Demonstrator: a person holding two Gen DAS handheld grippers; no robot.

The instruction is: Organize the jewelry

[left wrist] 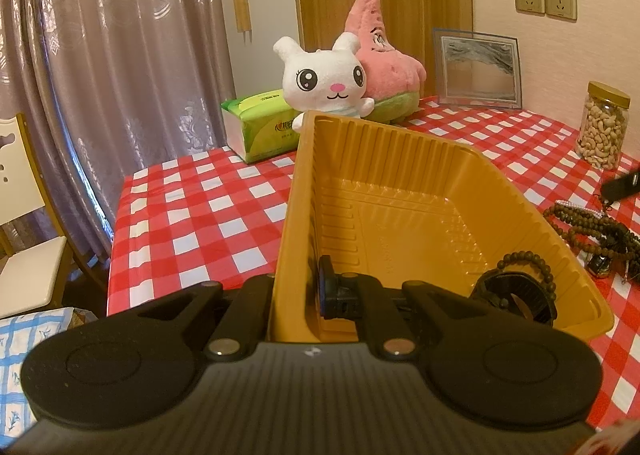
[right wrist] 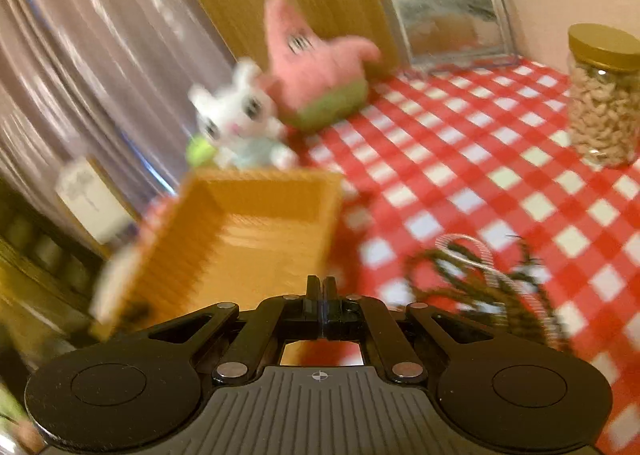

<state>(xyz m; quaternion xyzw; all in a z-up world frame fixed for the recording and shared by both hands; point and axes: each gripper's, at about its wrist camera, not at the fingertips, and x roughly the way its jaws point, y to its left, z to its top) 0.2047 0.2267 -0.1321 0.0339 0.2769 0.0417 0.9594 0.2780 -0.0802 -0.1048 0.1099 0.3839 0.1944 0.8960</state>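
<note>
My left gripper point(left wrist: 298, 289) is shut on the near left wall of an orange plastic tray point(left wrist: 400, 191), one finger inside and one outside. In the tray lie a dark bead bracelet point(left wrist: 528, 267) and a black round piece point(left wrist: 516, 295). A pile of brown bead strings point(left wrist: 592, 227) lies on the checked cloth right of the tray. In the blurred right wrist view my right gripper point(right wrist: 320, 287) is shut and empty, between the tray point(right wrist: 240, 231) and the bead pile with a pearl strand point(right wrist: 492, 279).
White bunny plush point(left wrist: 324, 83), pink star plush point(left wrist: 384, 55), green tissue box point(left wrist: 260, 123), picture frame point(left wrist: 478, 69) and a jar of cashews point(left wrist: 602, 127) stand at the back of the red-checked table point(left wrist: 192, 223). A white chair point(left wrist: 24, 247) stands left.
</note>
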